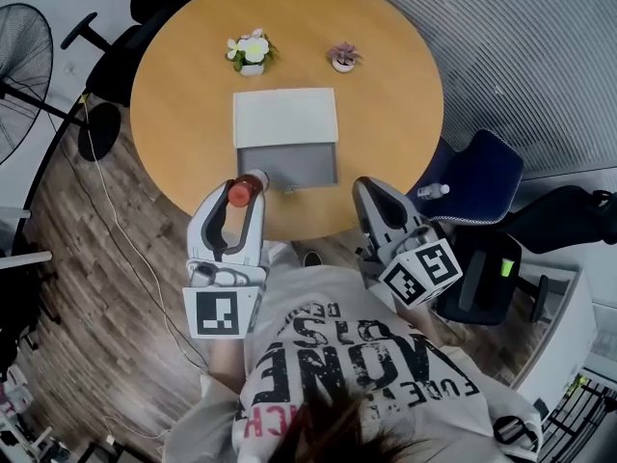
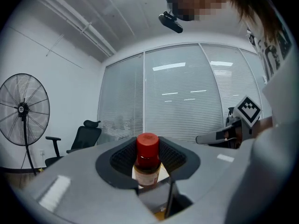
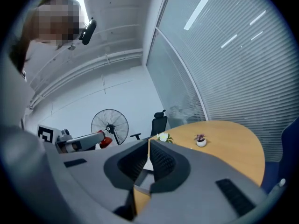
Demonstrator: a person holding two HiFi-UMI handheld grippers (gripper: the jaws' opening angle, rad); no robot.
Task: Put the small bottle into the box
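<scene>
Head view: the bottle [image 1: 242, 192] is pinched between the fingers [image 2: 122, 158] of the left gripper [image 1: 238, 199], near the box [image 1: 289, 167] on the desk [image 1: 386, 95]. The fingers [image 3: 164, 162] of the right gripper [image 1: 372, 193] are pressed together.

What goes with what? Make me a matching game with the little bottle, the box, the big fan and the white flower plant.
1. small red-capped bottle
2. grey box with opened white lid
3. black standing fan
4. white-flowered pot plant

A. on the floor, left of the round wooden table
B. between the left tool's jaws
C. on the table, beyond the box
D. on the table's near side

Pairs: 1-B, 2-D, 3-A, 4-C.
</scene>
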